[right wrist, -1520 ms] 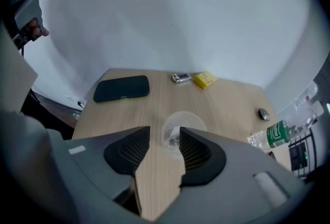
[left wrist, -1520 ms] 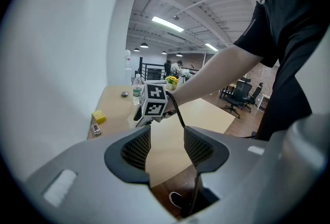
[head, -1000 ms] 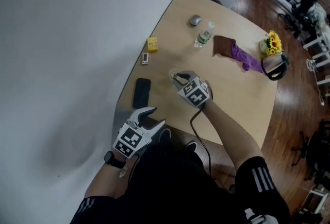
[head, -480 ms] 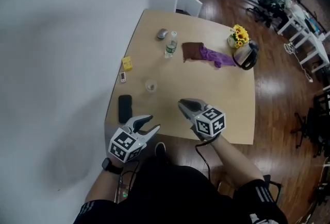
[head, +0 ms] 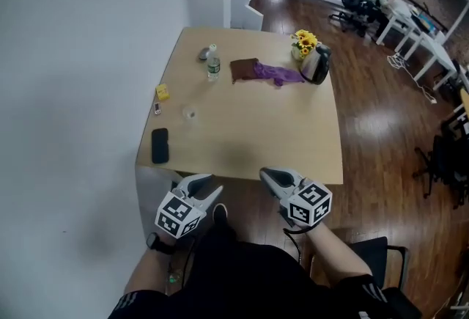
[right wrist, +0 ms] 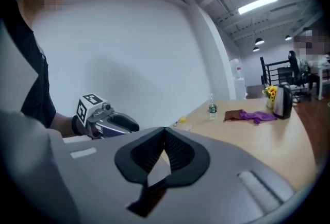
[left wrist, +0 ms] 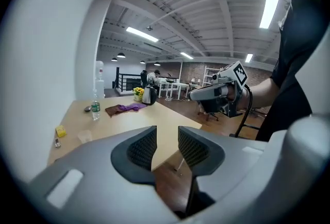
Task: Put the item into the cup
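Note:
A small clear cup [head: 190, 114] stands on the left part of the wooden table [head: 293, 134]; what it holds is too small to tell. It also shows in the left gripper view as the cup [left wrist: 84, 136]. Both grippers hang off the table's near edge, far from the cup. My left gripper [head: 207, 185] has a gap between its pads [left wrist: 143, 147], and its jaws are closing with nothing between them. My right gripper [head: 267, 174] is shut and empty, its fingertips [right wrist: 170, 147] meeting.
Near the cup lie a yellow block [head: 162, 92], a small stick-like object [head: 157, 109] and a black phone [head: 159, 145]. Further back are a water bottle [head: 213, 63], a grey object [head: 203, 54], brown and purple cloths [head: 264, 72], a kettle [head: 318, 64] and sunflowers [head: 303, 40].
The right gripper has drawn back from over the cup to beyond the table's near edge, and its jaws have shut. The left jaws have narrowed. The head view has pulled away from the table.

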A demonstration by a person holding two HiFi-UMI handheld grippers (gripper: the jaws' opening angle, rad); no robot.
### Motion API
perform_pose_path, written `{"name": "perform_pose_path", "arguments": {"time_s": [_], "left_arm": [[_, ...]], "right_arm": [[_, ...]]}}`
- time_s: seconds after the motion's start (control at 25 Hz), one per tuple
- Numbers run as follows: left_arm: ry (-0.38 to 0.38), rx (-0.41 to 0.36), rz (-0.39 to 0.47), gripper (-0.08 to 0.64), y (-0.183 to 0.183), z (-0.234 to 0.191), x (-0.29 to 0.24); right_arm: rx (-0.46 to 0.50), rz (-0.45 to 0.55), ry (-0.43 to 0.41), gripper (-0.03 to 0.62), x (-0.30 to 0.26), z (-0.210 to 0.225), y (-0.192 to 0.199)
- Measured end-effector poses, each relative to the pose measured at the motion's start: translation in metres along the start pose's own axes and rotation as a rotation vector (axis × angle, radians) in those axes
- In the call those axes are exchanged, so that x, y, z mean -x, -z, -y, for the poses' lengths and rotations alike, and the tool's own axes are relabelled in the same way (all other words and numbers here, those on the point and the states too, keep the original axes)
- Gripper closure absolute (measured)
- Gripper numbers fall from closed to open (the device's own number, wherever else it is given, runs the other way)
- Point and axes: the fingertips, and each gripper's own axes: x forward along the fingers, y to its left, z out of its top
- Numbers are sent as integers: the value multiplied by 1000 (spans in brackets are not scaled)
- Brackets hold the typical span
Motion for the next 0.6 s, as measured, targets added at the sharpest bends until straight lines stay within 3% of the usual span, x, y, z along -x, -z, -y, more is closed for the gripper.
{"name": "perform_pose_path", "arguments": {"time_s": [0.12,0.28,0.6], "left_arm": [[7,21,-9,425,10,55,4],[7,21,-48,428,26,117,12],[-5,14,-101,495,40,159,33]], "right_arm": [[-29,0,-24,584,50,-26,15],[22,-19,-20,584,105,-51,37],[-18,6,17,584,162,-77,60]]}}
